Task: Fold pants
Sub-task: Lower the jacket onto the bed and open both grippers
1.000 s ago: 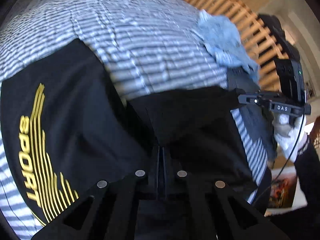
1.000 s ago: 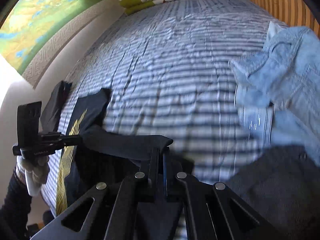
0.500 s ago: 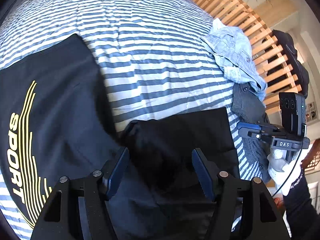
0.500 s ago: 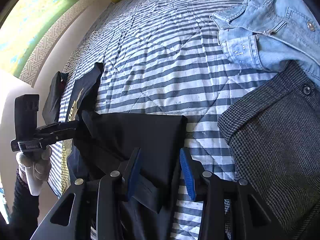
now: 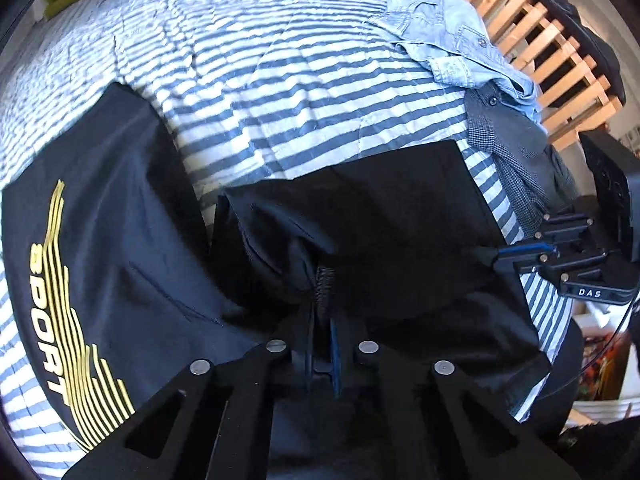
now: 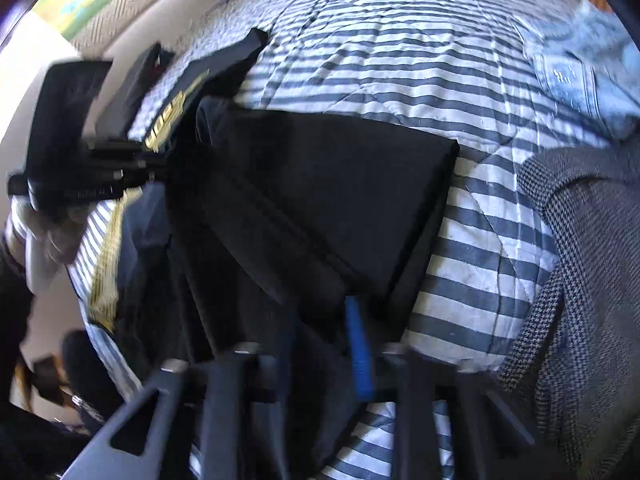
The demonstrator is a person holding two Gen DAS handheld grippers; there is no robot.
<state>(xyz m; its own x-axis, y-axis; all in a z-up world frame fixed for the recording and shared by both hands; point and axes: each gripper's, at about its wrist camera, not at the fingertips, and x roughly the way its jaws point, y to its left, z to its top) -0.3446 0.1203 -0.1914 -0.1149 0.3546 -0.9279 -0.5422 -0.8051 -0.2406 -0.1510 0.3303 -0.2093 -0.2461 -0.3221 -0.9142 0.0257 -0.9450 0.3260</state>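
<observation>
Striped bed (image 5: 304,80) under everything. Black pants (image 5: 380,216) folded on it at near edge, beside SPORT garment (image 5: 92,240). Denim (image 5: 448,36) and grey tweed (image 6: 580,280) well apart on far side. Left hand-held gripper (image 5: 322,344) pinching pants fabric. Right hand-held gripper (image 6: 324,344) slightly spread, straddling pants edge.

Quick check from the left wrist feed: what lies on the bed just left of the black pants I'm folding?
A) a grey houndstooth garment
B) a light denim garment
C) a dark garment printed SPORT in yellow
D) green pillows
C: the dark SPORT garment lies flat on the striped bedspread, left of the black pants.
</observation>
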